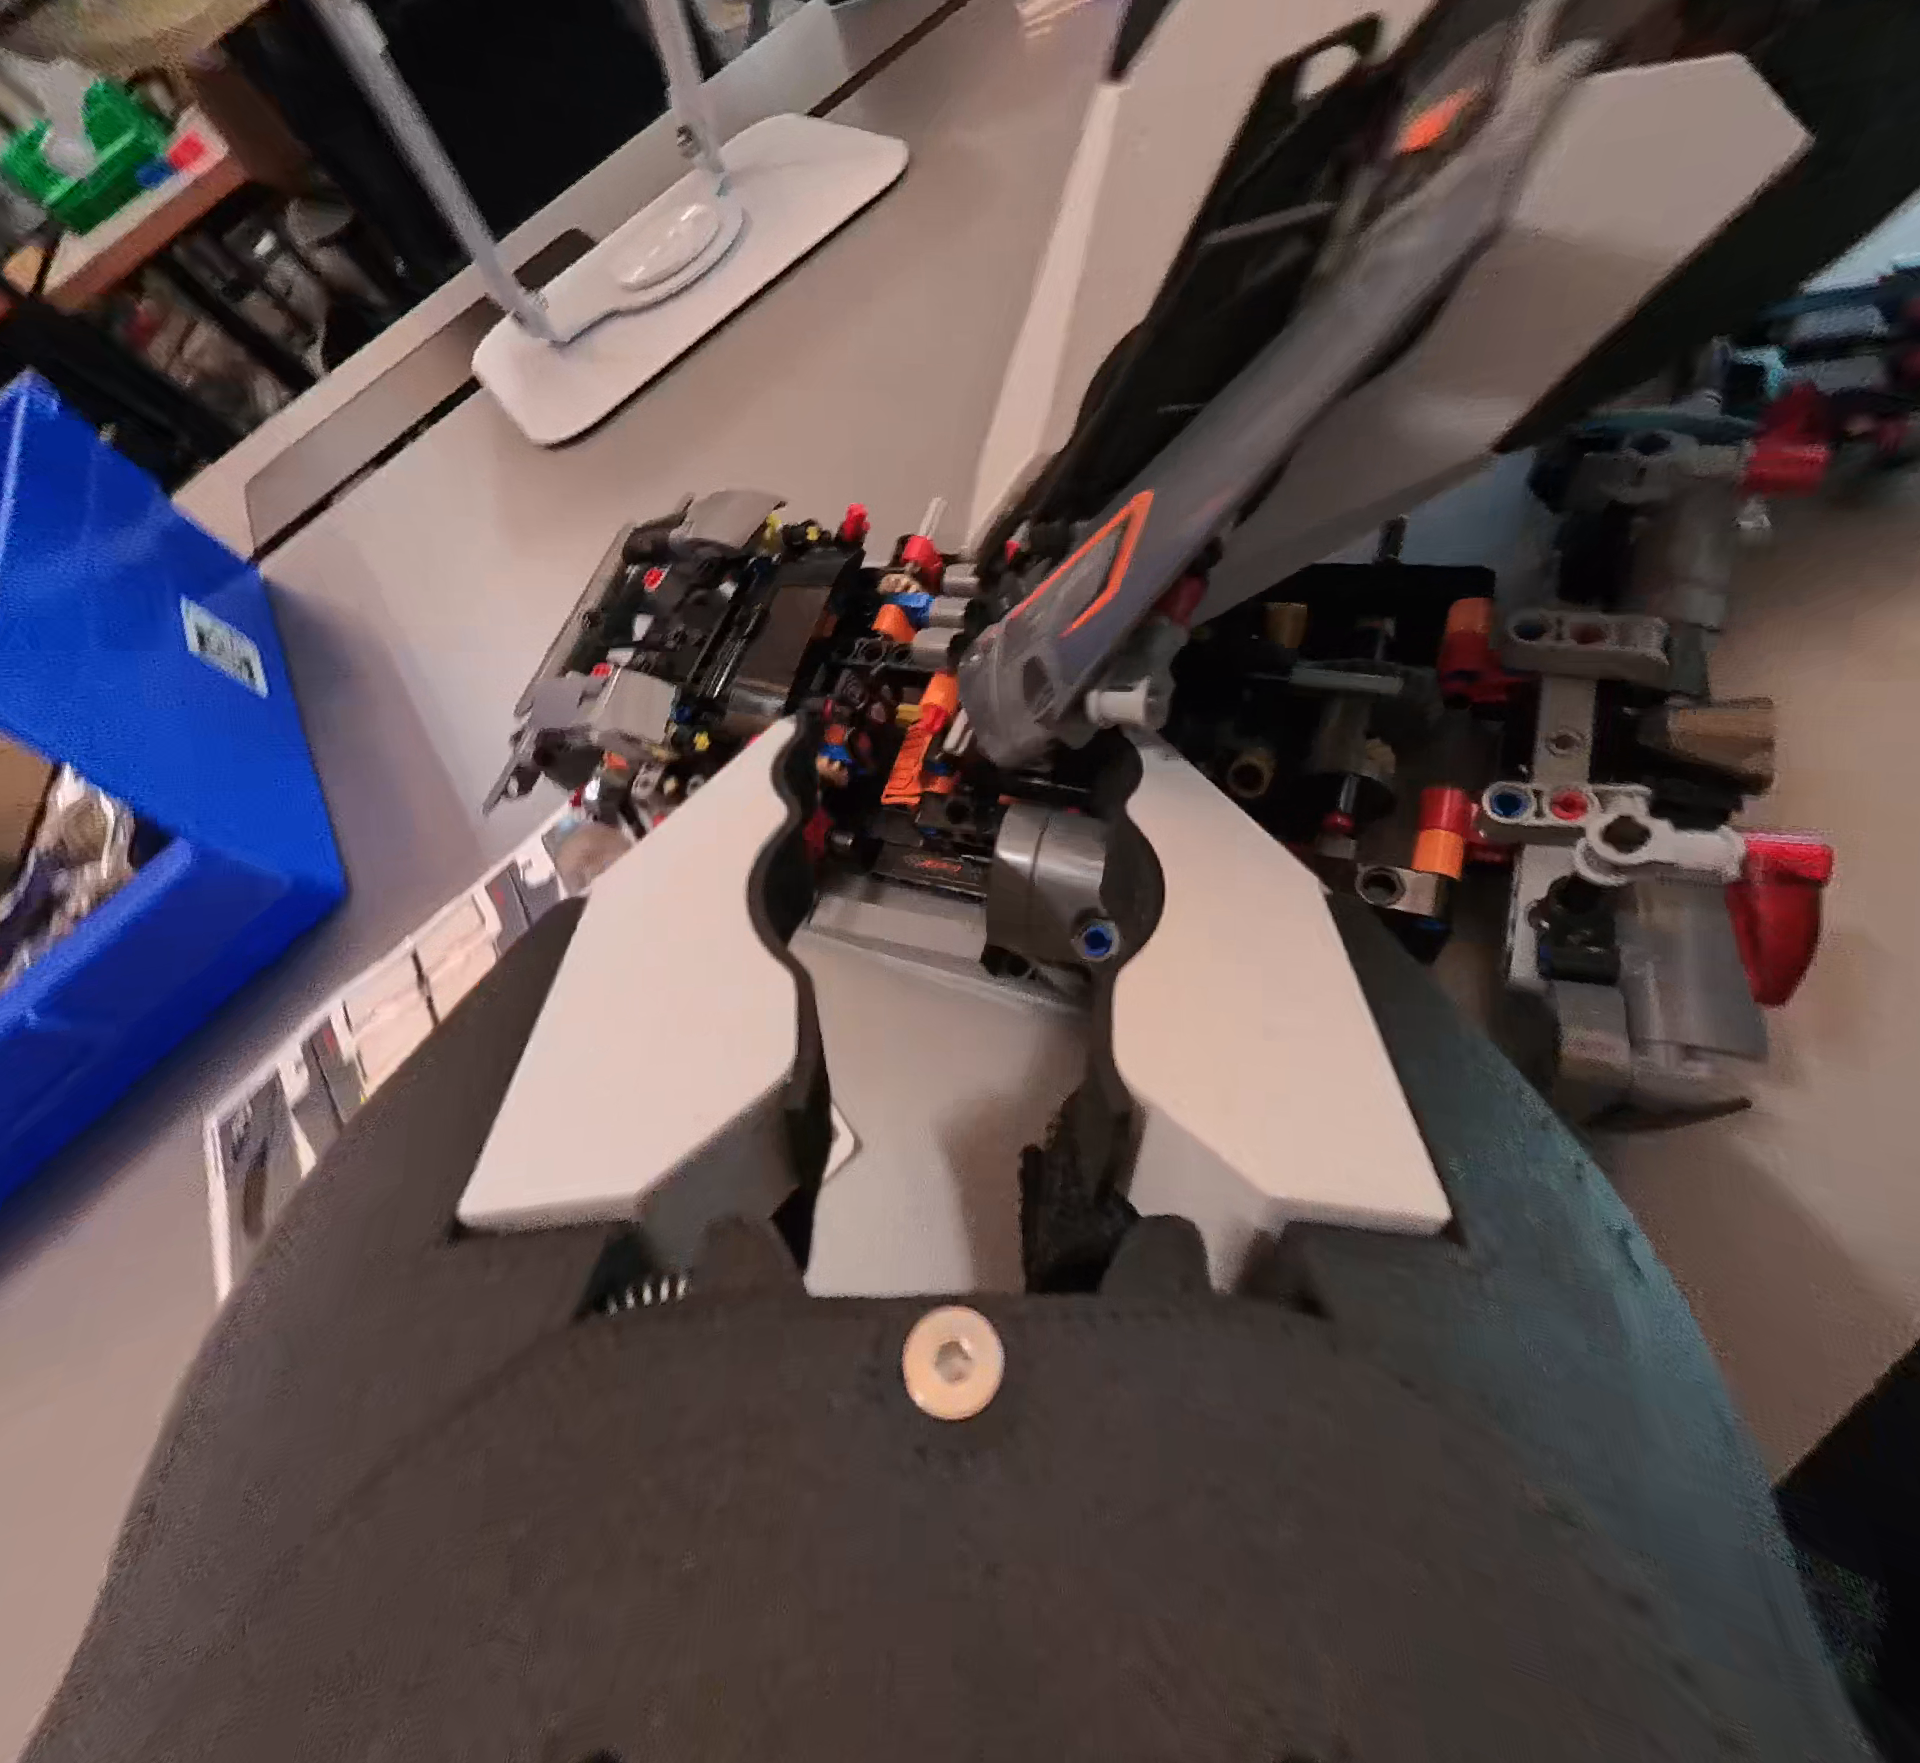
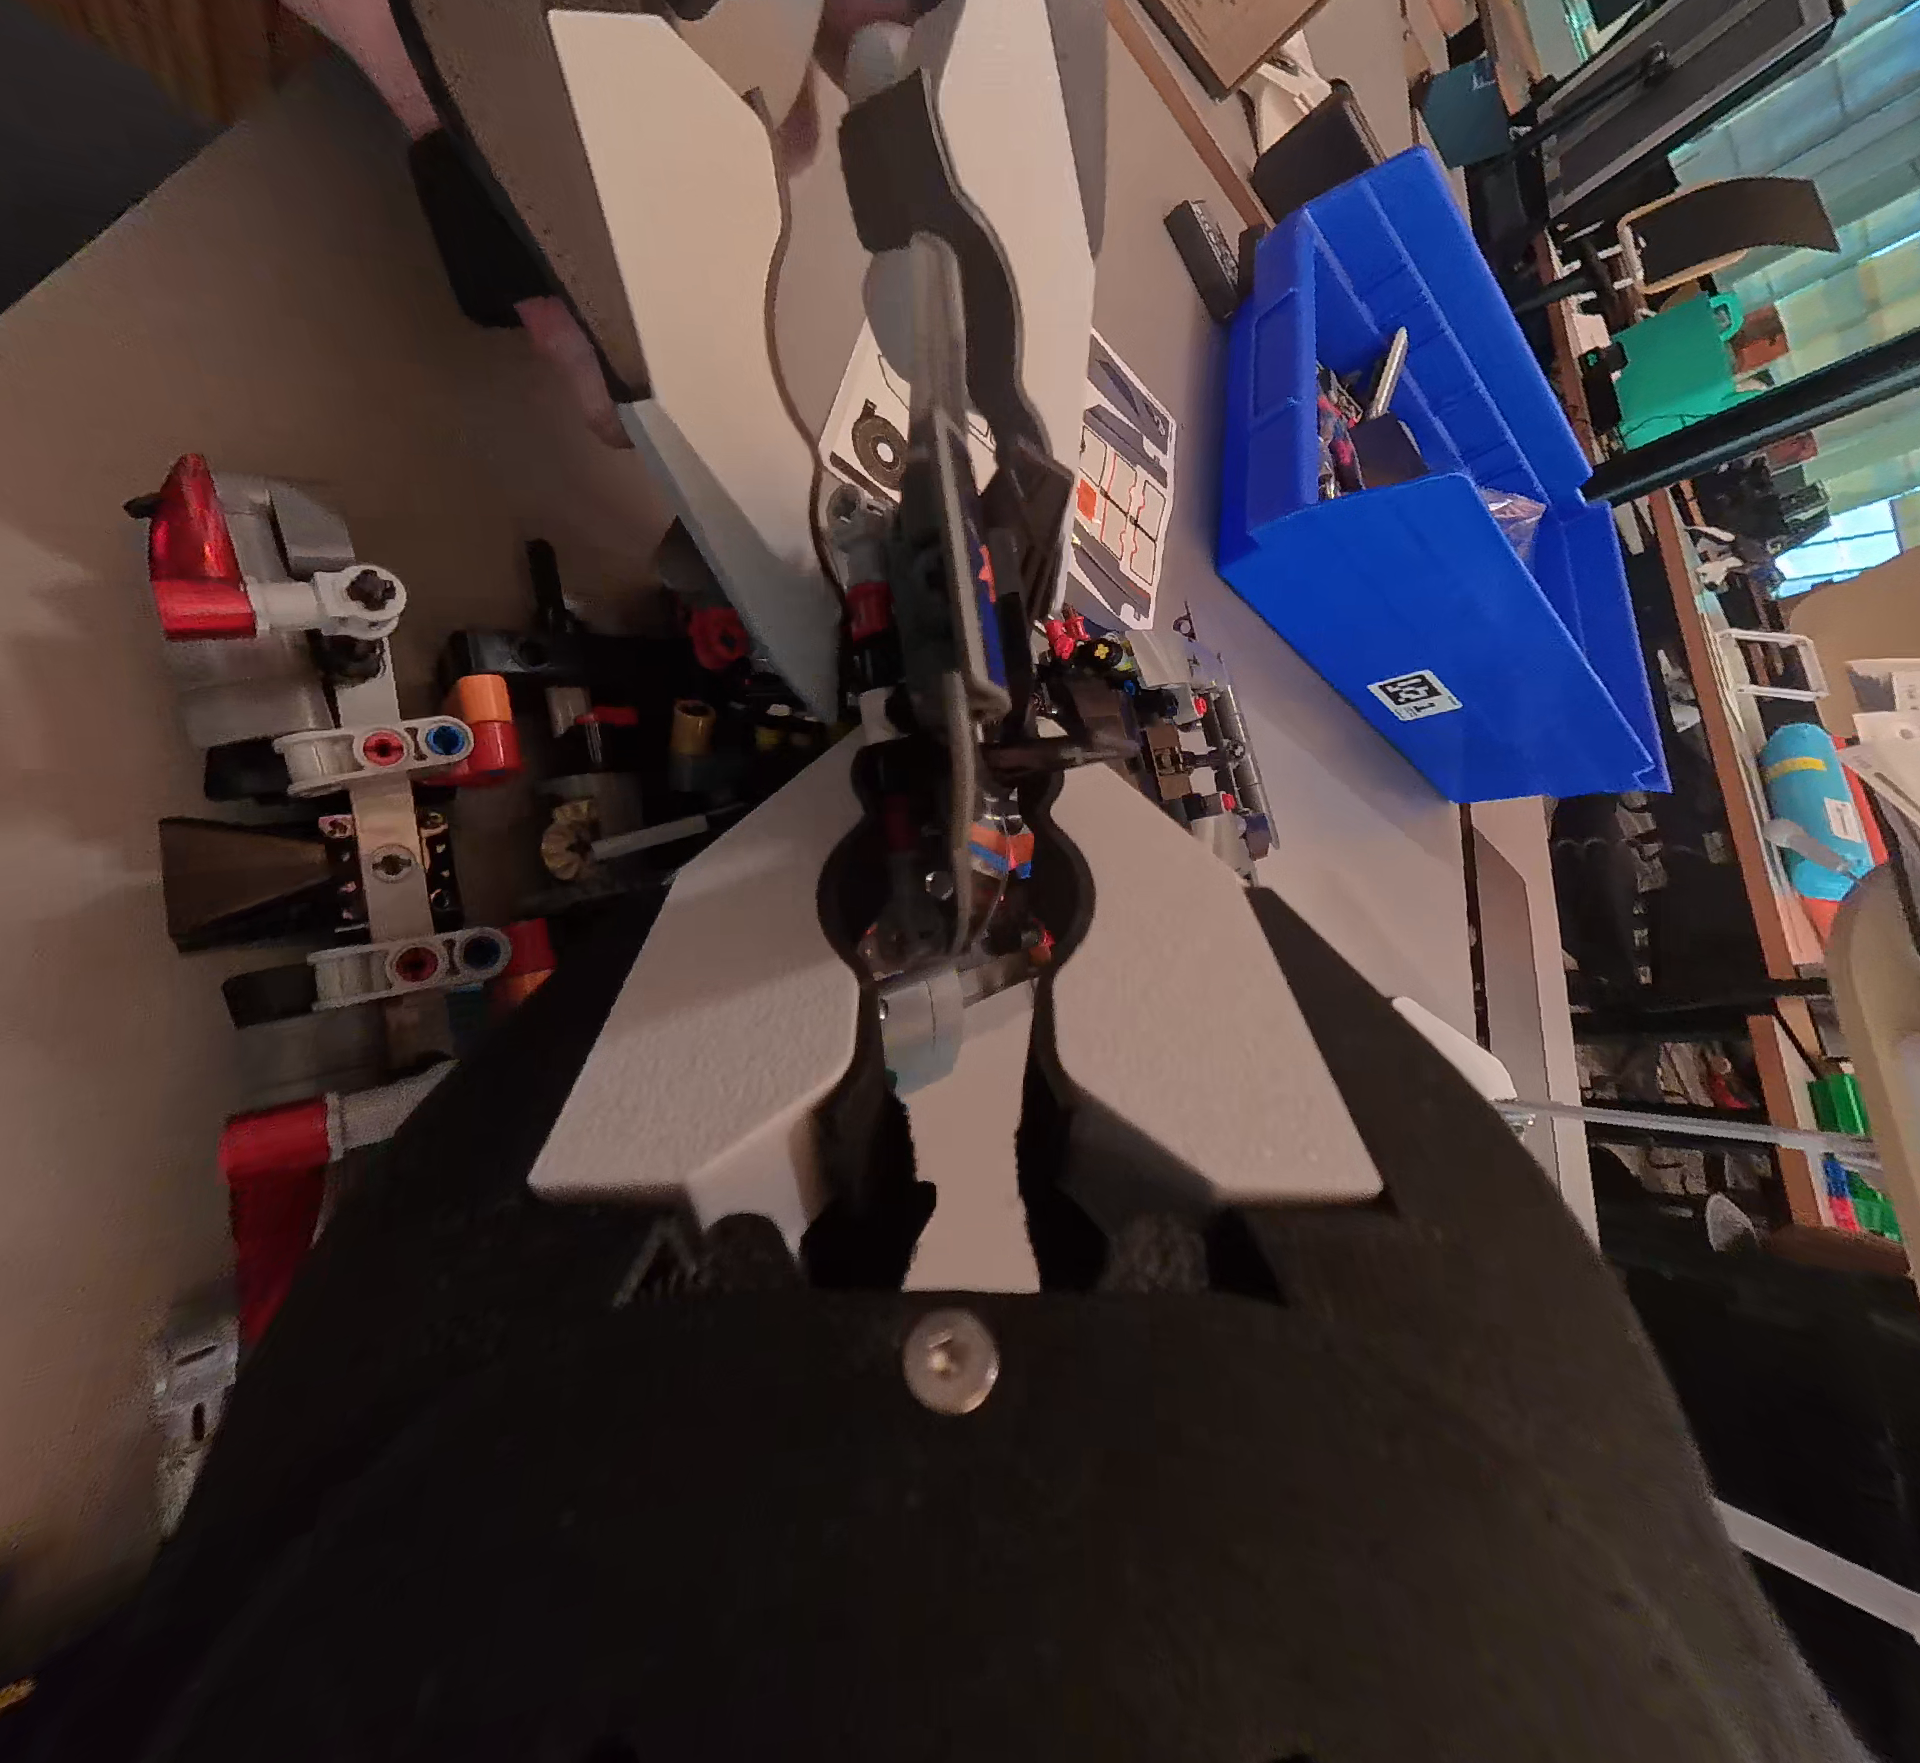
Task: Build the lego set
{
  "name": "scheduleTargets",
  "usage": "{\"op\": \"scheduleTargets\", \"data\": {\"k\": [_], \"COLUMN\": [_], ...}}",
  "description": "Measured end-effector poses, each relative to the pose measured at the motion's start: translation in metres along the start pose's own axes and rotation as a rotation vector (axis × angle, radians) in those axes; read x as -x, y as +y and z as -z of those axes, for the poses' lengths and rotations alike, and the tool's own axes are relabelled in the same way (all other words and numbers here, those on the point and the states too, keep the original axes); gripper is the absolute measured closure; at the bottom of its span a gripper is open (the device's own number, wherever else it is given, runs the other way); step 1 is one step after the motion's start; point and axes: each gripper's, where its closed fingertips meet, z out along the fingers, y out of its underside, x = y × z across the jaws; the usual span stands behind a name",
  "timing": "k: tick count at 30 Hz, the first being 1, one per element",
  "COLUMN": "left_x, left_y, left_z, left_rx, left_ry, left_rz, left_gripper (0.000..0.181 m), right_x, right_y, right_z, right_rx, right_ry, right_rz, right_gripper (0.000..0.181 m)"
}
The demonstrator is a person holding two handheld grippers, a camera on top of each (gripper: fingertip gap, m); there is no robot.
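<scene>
The half-built lego car (image 1: pixel 1039 705) lies on the grey surface (image 1: pixel 852 342). The right tongs (image 1: pixel 1122 633) are clamped on a grey and orange panel (image 1: pixel 1081 601), holding it over the car to fit it. The left tongs (image 1: pixel 956 820) grip the car's frame, likely to keep it steady.

2 grippers: left gripper (image 1: pixel 956 778), right gripper (image 2: pixel 951 866). 1 lego car chassis (image 1: pixel 1351 737). 1 grey-orange panel (image 1: pixel 1070 633). 1 blue bin (image 2: pixel 1455 591). 1 sticker sheet (image 2: pixel 1117 508). 1 white stand base (image 1: pixel 707 269).
</scene>
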Motion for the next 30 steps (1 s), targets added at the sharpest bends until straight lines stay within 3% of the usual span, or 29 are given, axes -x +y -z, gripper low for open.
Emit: {"op": "scheduleTargets", "data": {"k": [1,11,16,30], "left_x": [-0.004,-0.021,-0.029,-0.025], "left_y": [-0.003,-0.023,-0.022,-0.020], "left_z": [-0.001,-0.011,-0.011,-0.018], "left_rx": [-0.004,-0.081,-0.092,-0.109], "left_ry": [0.020,0.207,0.378,0.369], "left_rz": [-0.050,-0.245,-0.140,-0.108], "left_gripper": [0.133,0.135,0.132,0.136], "right_x": [0.000,0.000,-0.001,-0.005], "right_y": [0.000,0.003,0.003,0.008], "right_z": [0.000,0.003,0.003,0.004], "right_rx": [0.000,-0.009,-0.027,0.003], "right_ry": [-0.001,-0.019,-0.028,-0.022], "right_rz": [0.006,0.025,0.004,-0.025], "right_gripper": [0.162,0.162,0.162,0.162]}}
